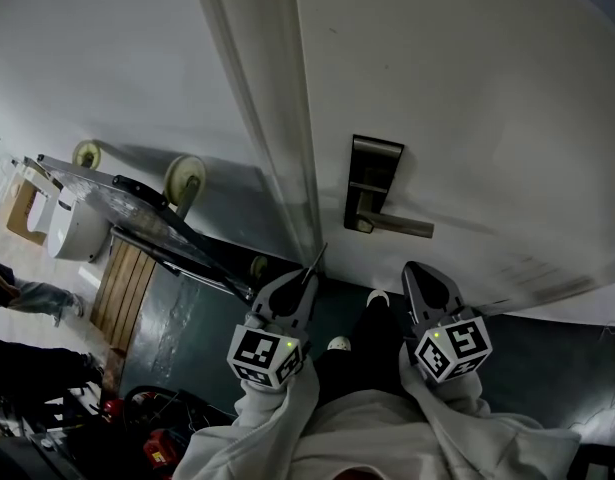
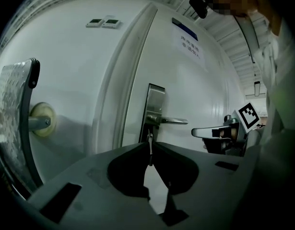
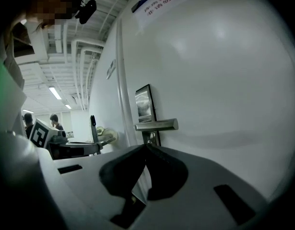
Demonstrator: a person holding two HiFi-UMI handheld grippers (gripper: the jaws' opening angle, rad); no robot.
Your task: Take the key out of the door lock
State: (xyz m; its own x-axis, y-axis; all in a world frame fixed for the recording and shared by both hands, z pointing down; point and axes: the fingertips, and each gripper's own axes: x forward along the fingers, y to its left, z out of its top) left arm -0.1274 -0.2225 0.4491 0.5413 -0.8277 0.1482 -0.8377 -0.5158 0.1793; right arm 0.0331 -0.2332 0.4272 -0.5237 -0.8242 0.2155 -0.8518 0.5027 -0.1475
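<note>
A dark metal lock plate (image 1: 372,183) with a lever handle (image 1: 402,226) sits on the white door (image 1: 467,88). My left gripper (image 1: 305,280) is shut on a thin metal key (image 1: 318,258), which pokes out toward the door frame, clear of the lock. In the left gripper view the key (image 2: 149,147) stands upright between the closed tips, in front of the lock plate (image 2: 155,107). My right gripper (image 1: 415,271) hangs below the handle, apart from it. In the right gripper view its jaws (image 3: 146,145) meet with nothing between them, just under the handle (image 3: 157,125).
A folded hand cart (image 1: 137,208) with pale wheels (image 1: 185,176) leans against the wall left of the door frame (image 1: 277,148). A paper notice (image 2: 189,46) is stuck high on the door. The person's shoes (image 1: 339,345) stand on the dark floor.
</note>
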